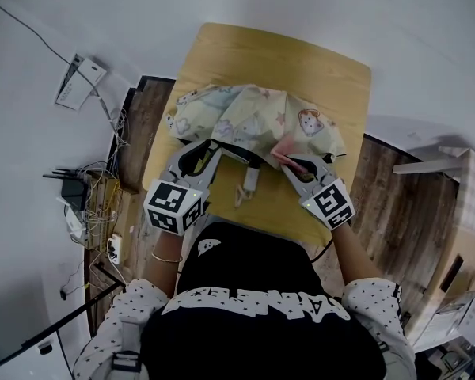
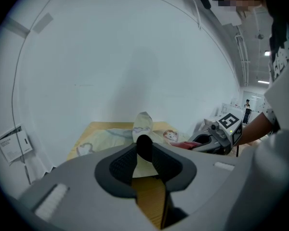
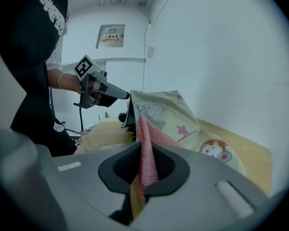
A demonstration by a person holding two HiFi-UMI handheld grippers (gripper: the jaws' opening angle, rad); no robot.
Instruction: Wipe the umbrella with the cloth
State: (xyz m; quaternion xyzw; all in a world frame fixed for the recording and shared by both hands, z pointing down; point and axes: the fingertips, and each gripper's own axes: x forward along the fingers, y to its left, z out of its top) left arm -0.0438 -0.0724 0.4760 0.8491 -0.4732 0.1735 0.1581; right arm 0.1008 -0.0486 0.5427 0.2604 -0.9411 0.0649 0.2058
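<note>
table (image 1: 301, 62) wooden, walls (image 2: 135, 57) white; left gripper (image 2: 143, 153) jaws apart; right gripper (image 3: 144, 154) pinches cloth (image 3: 145, 134) on umbrella (image 3: 164, 112).

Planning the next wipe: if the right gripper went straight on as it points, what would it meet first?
Probably the umbrella canopy, just past the pink cloth the right gripper holds; depth unclear.

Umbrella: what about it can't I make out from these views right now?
- Head view: near edge of the umbrella, covered by the left gripper and right gripper.
- Left gripper view: what the dark part between its tips is; mostly hidden by them.
- Right gripper view: the cloth lower end, behind the gripper body.
</note>
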